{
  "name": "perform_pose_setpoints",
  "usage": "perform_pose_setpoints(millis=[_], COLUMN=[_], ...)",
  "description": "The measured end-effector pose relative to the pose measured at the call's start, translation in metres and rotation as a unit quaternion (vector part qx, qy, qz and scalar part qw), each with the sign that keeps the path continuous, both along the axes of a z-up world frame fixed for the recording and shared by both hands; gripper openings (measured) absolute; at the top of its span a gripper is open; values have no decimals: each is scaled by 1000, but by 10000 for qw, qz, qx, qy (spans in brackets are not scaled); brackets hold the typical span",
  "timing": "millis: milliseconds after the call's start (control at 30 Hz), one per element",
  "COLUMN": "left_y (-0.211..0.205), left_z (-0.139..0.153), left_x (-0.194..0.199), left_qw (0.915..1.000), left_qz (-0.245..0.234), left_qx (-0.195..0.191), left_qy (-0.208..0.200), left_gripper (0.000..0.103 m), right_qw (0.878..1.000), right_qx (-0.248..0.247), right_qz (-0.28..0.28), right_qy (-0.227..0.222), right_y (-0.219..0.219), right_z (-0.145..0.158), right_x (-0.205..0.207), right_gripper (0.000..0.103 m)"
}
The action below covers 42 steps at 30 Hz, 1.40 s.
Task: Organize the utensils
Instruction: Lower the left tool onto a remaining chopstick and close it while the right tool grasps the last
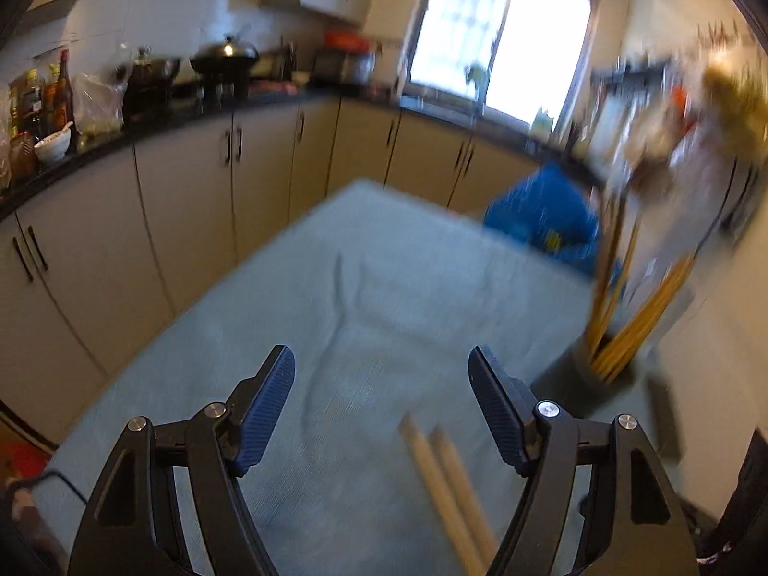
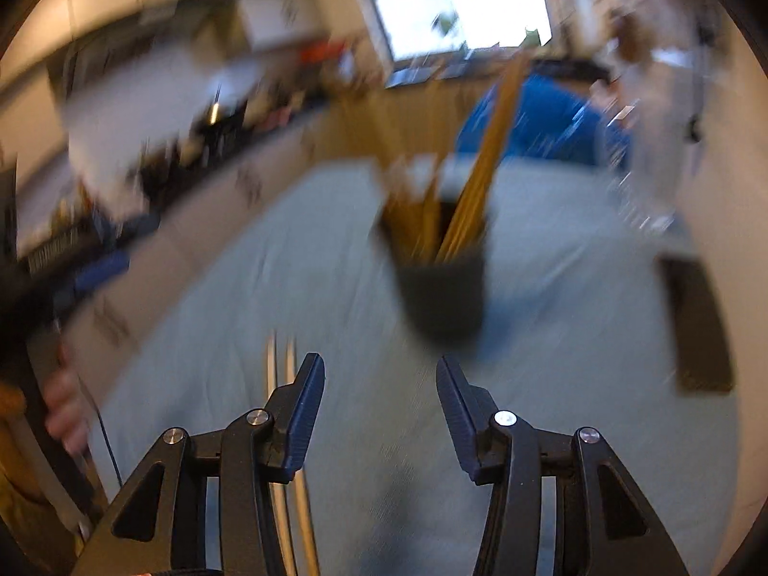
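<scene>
A dark cup (image 2: 444,288) holding several yellow chopsticks (image 2: 480,177) stands on the grey-blue tablecloth (image 1: 384,288). In the left wrist view the same cup (image 1: 609,379) sits at the right, chopsticks (image 1: 638,317) leaning out of it. A pale pair of chopsticks (image 1: 451,485) lies flat on the cloth between the fingers of my left gripper (image 1: 381,374), which stands open and touches nothing. My right gripper (image 2: 379,384) is open just short of the cup, with the pale chopsticks (image 2: 283,360) beside its left finger. Both views are blurred.
A dark flat object (image 2: 701,326) lies on the cloth right of the cup. A blue bag (image 1: 547,216) sits past the table's far edge. Kitchen cabinets (image 1: 192,201) and a cluttered counter (image 1: 144,96) run along the left. A hand (image 2: 67,408) shows at the left edge.
</scene>
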<state>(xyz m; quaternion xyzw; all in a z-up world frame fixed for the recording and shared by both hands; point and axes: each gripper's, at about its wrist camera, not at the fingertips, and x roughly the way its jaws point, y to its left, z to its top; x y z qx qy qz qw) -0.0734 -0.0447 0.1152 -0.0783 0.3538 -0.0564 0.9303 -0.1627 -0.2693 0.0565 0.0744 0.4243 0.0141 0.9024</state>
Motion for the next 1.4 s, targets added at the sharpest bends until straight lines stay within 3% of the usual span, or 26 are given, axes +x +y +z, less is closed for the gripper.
perform_pose_setpoints(millis=[67,233,433,567,767,867,900,967,1033,1067,1200,1400], left_y=[-4,-6,-4,-17,-44,-55,-59,-67,-73,-75,-76,-57], left_z=[-24,-61,-77,-83,-96,-99,-99,-100,-99,-99,-98,-97], left_x=[-2,-1,4,11,23,25,25,23,21,21,12,-19], left_qw=[9992,9956,9941,9918,9853,9836,9830,9810,9794,9780,9737,9600], left_qz=[-172,-447,-422,-558,-784,-783,-813,-870,-1072,-1176,-1523,-2226], left_qx=[281,534,528,560,725,966,1031,1288,1291,1268,1211,1014], left_qy=[221,633,846,1006,1336,1309,1286,1160,1126,1165,1187,1364], left_gripper=[74,74,74,74,74,73,71,38,14,10,7,7], right_qw=[9996,9982,9950,9920,9927,9928,9930,9931,9934,9934,9935,9901], right_qx=[-107,-199,-714,-1063,-1012,-983,-944,-890,-825,-803,-726,-800], right_qz=[181,370,483,388,9,-132,-179,-245,-308,-335,-325,-222], right_qy=[203,435,506,560,648,665,681,719,740,749,814,1135], right_y=[17,38,57,61,37,25,20,15,11,10,7,2], right_z=[-20,-45,-60,-59,-54,-53,-52,-51,-49,-49,-47,-44], right_x=[5,20,28,30,24,18,15,11,7,6,-2,-41], right_gripper=[42,42,40,30,30,29,27,21,14,11,10,9])
